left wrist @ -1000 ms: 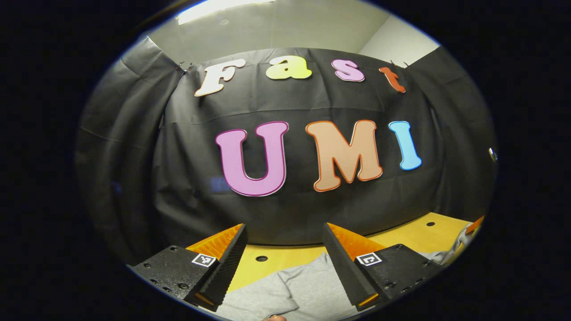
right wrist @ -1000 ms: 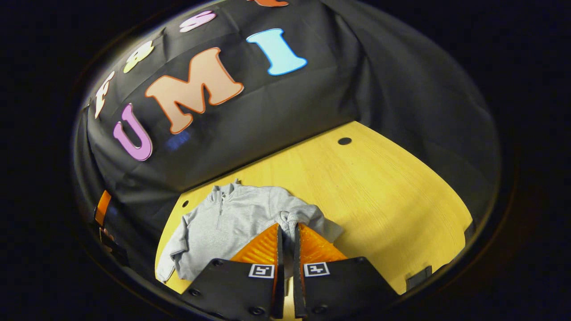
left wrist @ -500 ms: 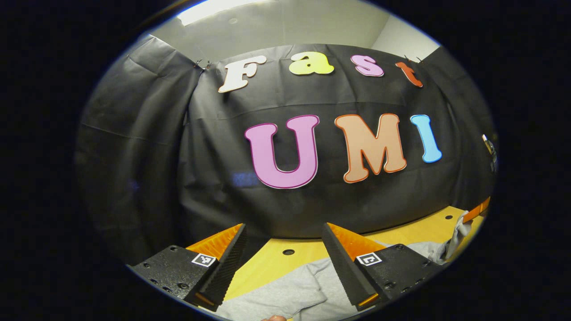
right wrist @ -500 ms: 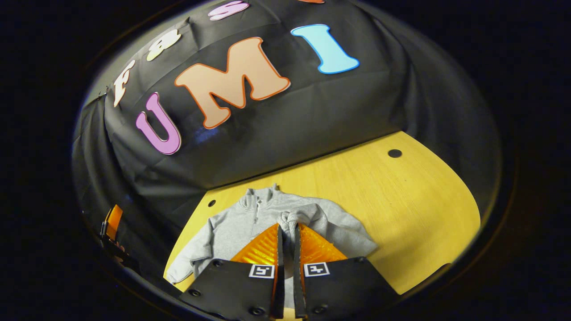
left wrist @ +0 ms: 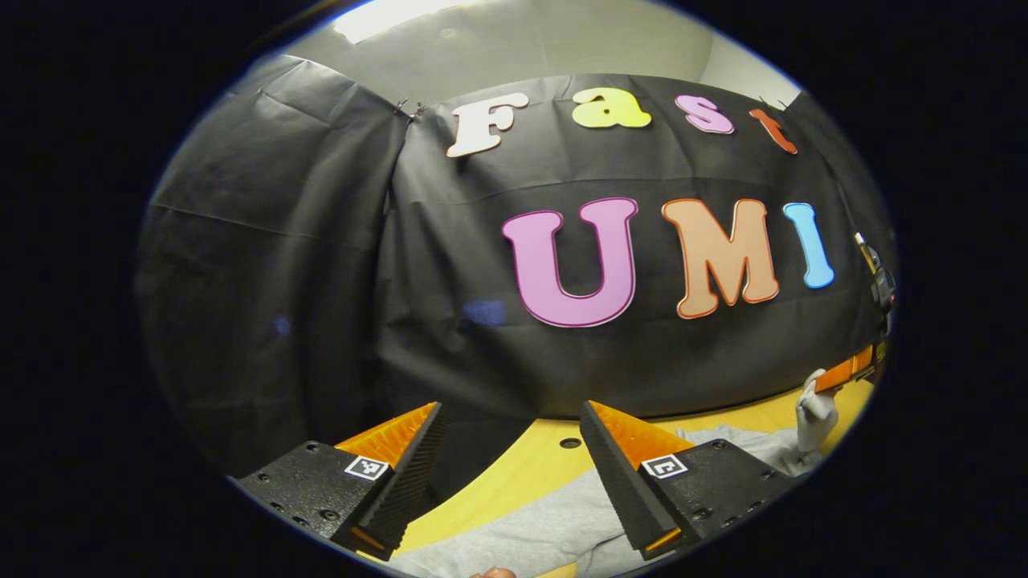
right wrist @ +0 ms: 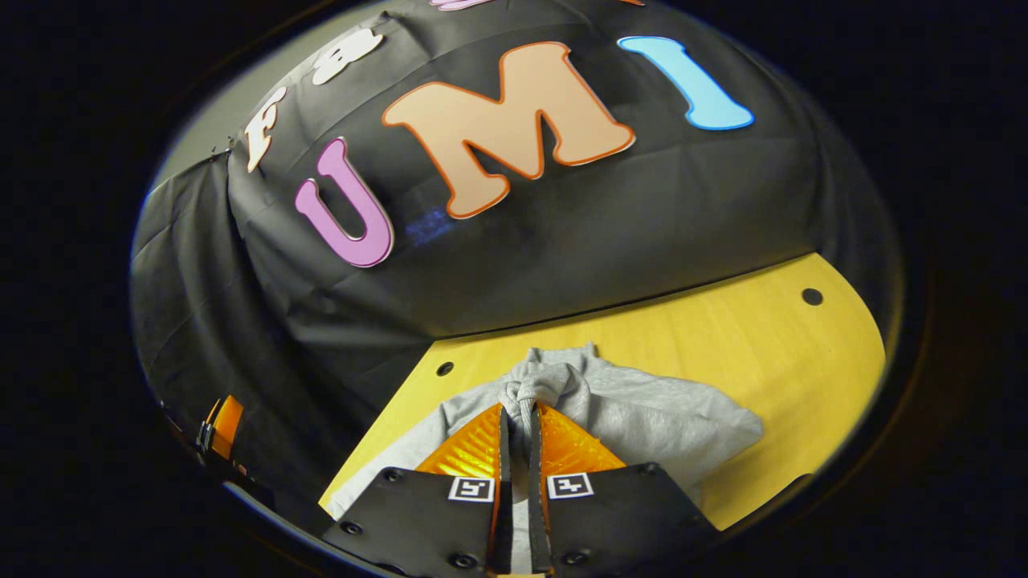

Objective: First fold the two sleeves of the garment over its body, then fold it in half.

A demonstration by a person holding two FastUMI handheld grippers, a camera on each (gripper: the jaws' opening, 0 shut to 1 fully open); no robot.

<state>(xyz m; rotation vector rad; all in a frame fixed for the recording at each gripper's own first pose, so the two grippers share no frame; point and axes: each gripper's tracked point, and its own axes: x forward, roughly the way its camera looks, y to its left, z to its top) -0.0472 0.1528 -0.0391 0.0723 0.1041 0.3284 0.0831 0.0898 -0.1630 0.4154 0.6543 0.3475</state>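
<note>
While its two fingers pinch a bunched grey sleeve cuff [right wrist: 536,391] low in the middle of the right gripper view, the right gripper [right wrist: 515,417] sits above the grey zip sweatshirt [right wrist: 642,417] on the yellow table [right wrist: 723,321]. The left gripper [left wrist: 510,425] is wide open, holding nothing, with the sweatshirt below it.

A yellow wood-grain worktop [right wrist: 723,353] with small dark round holes runs up to the black cloth wall. On it lies a light grey sweatshirt [right wrist: 658,417], bunched, its body spread flat toward the near edge [left wrist: 530,530].
</note>
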